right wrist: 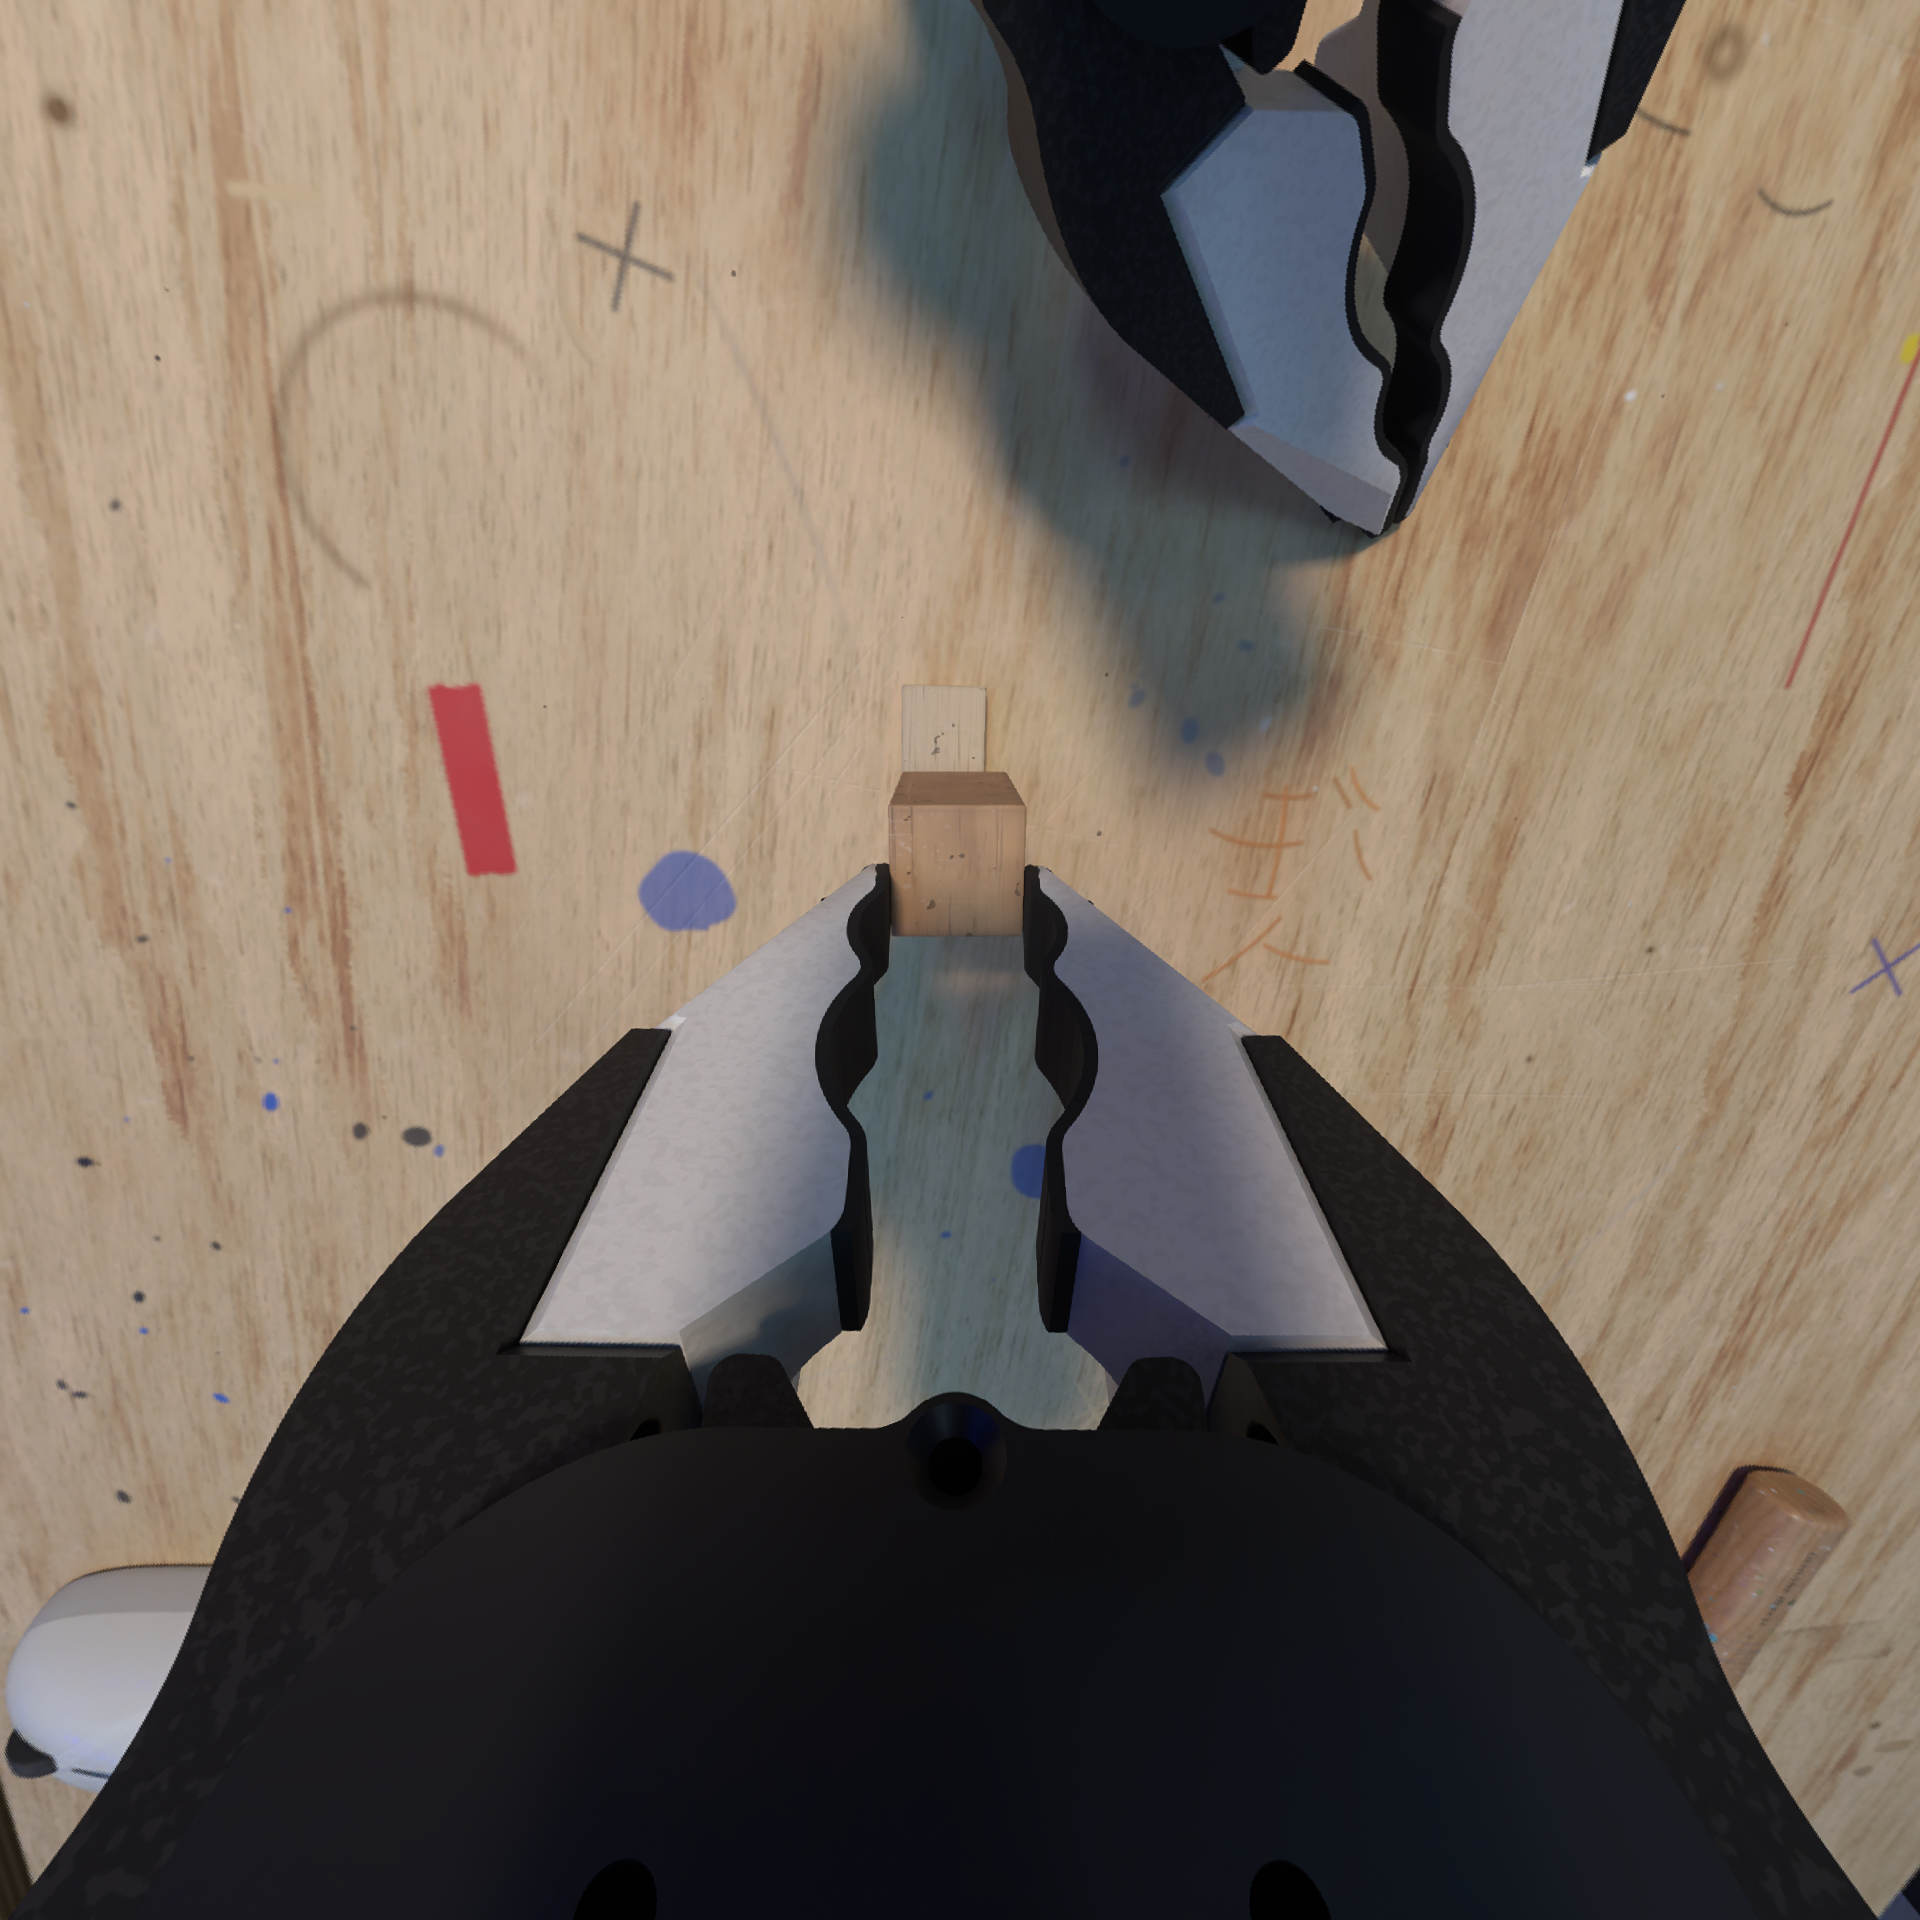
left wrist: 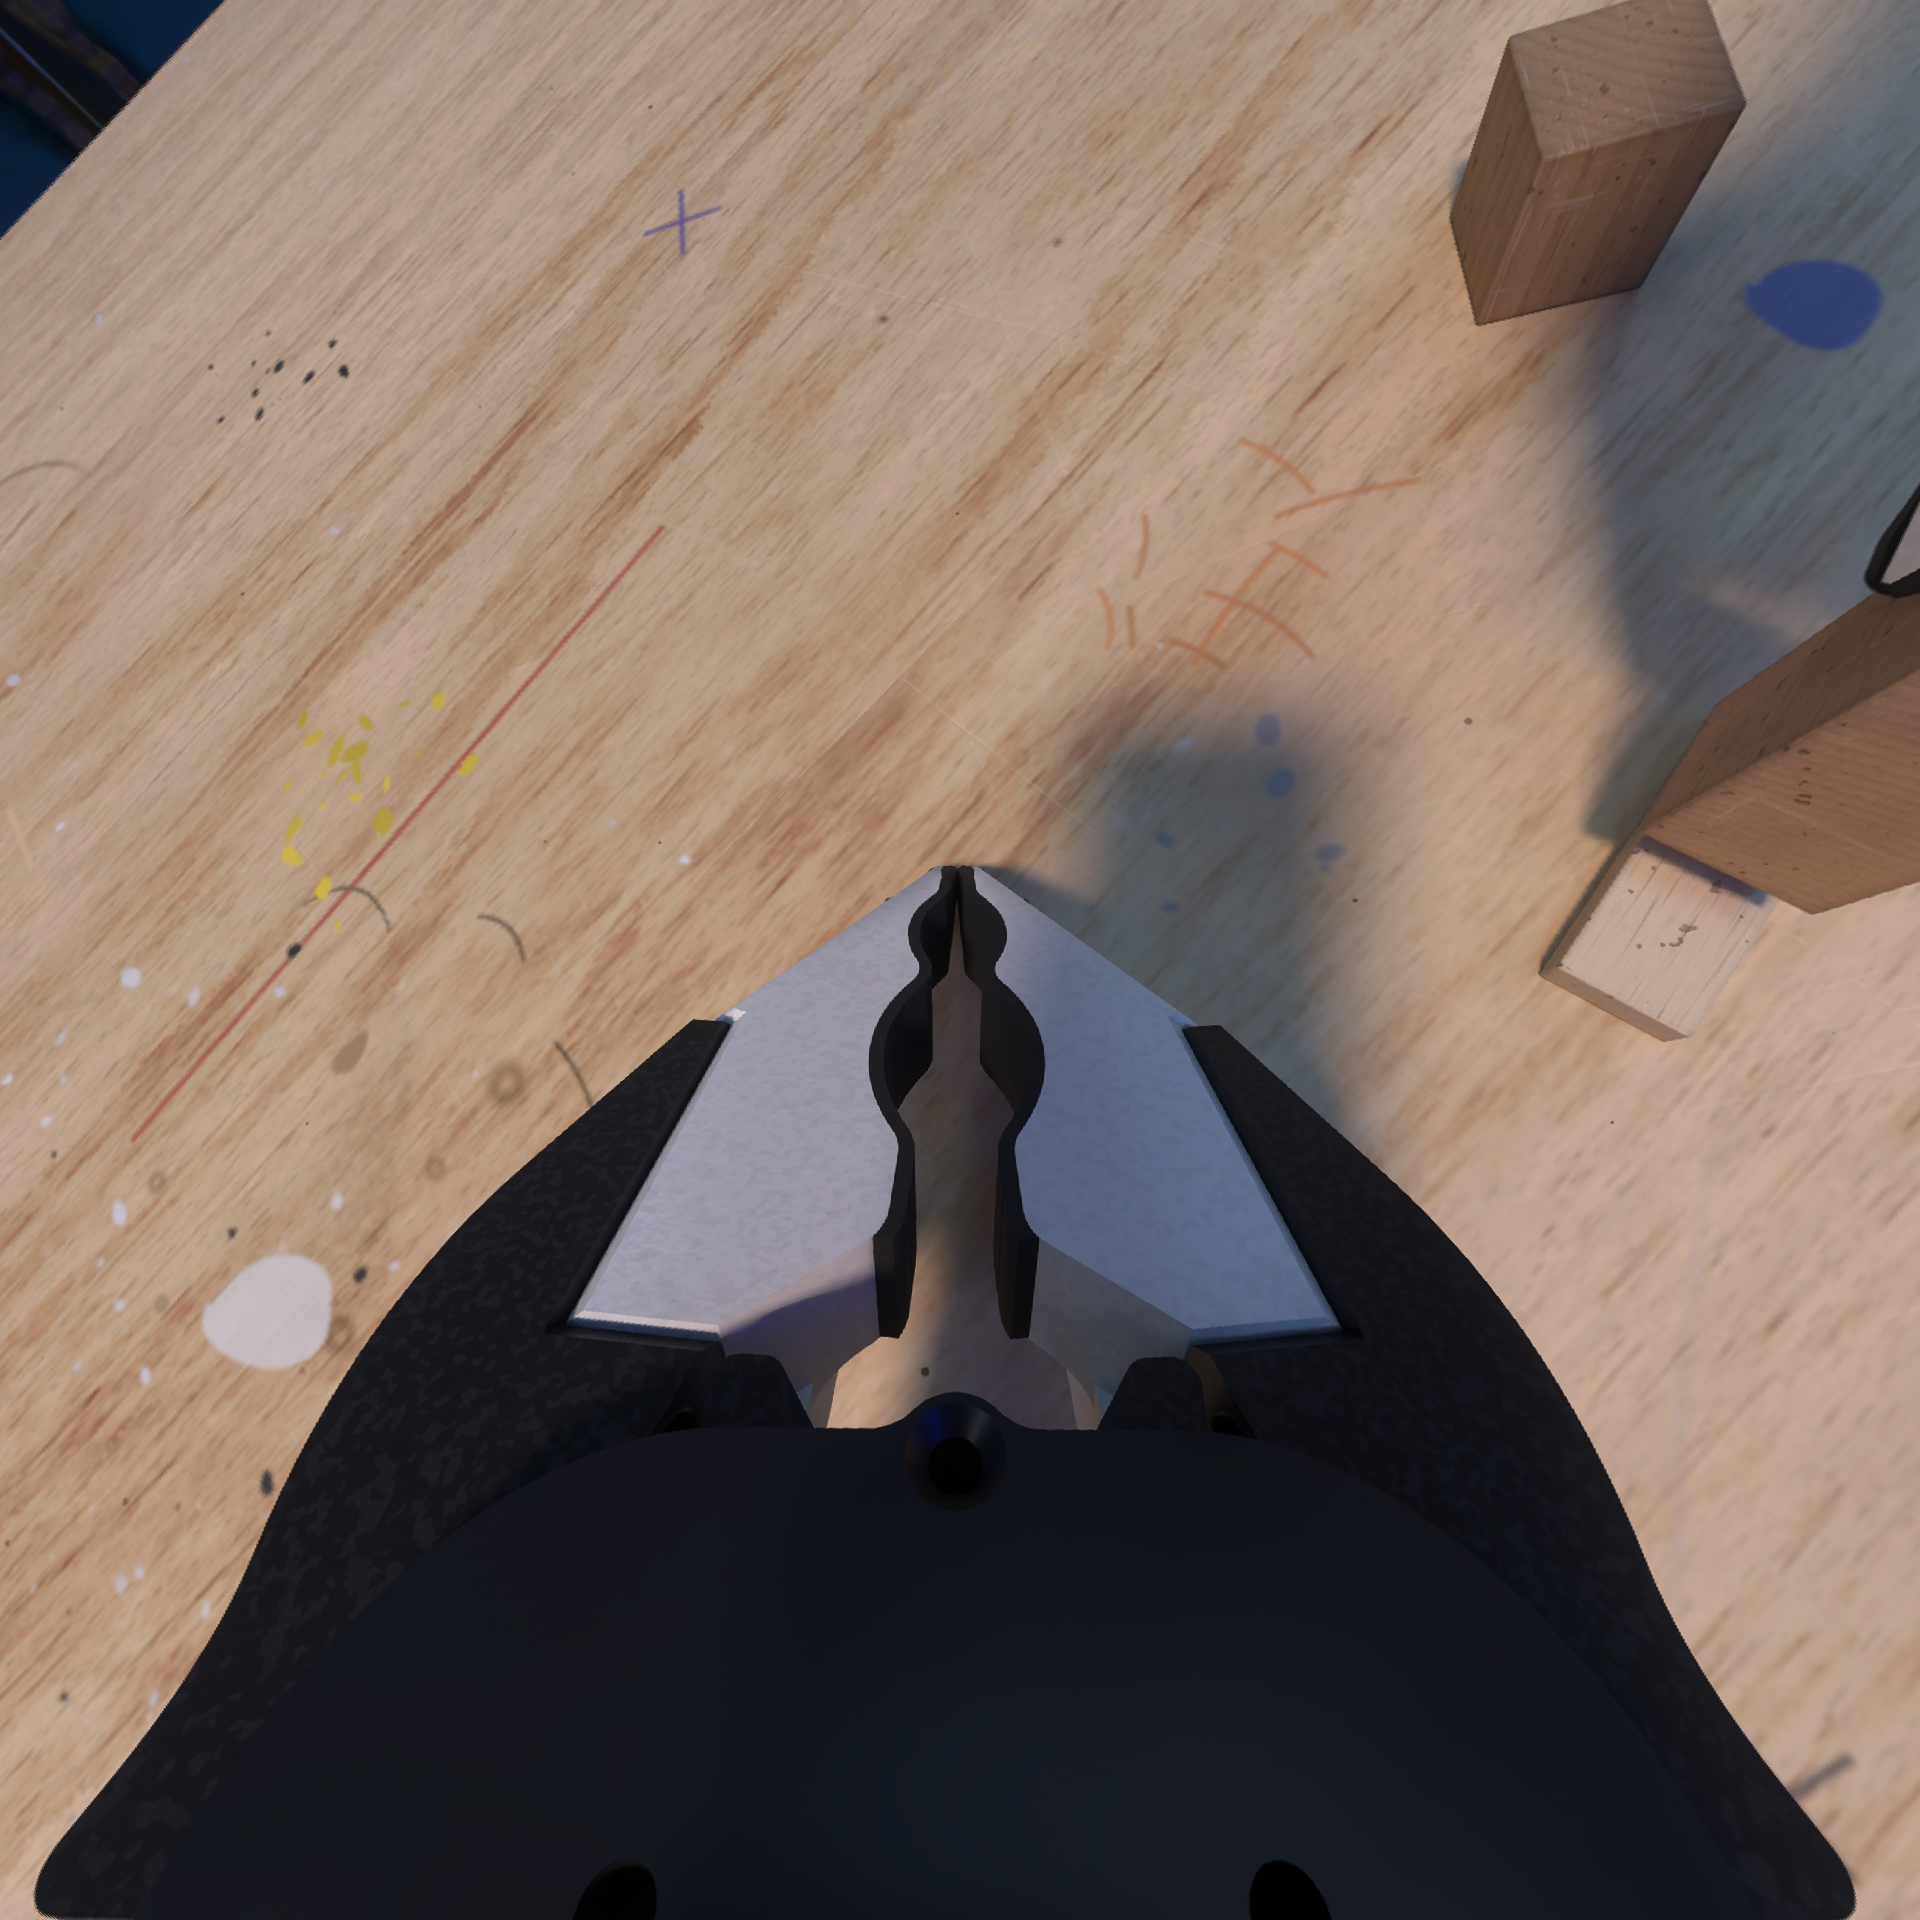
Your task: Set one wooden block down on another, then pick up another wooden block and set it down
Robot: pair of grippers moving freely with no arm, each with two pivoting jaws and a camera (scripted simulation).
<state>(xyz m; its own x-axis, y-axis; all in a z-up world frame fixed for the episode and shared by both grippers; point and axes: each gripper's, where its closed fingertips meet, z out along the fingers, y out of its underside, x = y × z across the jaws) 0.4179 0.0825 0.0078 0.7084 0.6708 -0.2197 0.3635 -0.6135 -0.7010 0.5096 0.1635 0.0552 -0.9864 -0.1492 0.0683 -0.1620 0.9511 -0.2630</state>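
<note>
Paint-flecked tabletop [right wrist: 312,623] below. Nearest, right tongs [right wrist: 957,896] pinch a brown wooden block [right wrist: 956,873] lying on a pale block [right wrist: 943,722]. Beyond, left tongs [left wrist: 956,875] hang closed, empty. Releasing off-centre could tip it.

Three wooden blocks sit on the worktop [left wrist: 831,416]: a tall brown block [left wrist: 1590,166] standing alone, a second brown block [right wrist: 956,868], and one pale block [left wrist: 1652,940] lying partly under that second one. There are two grippers, the left gripper [left wrist: 956,878] and the right gripper [right wrist: 956,899]. One wooden cylinder [right wrist: 1766,1558] lies near the edge, and one white rounded object [right wrist: 94,1662] shows at the corner.
</note>
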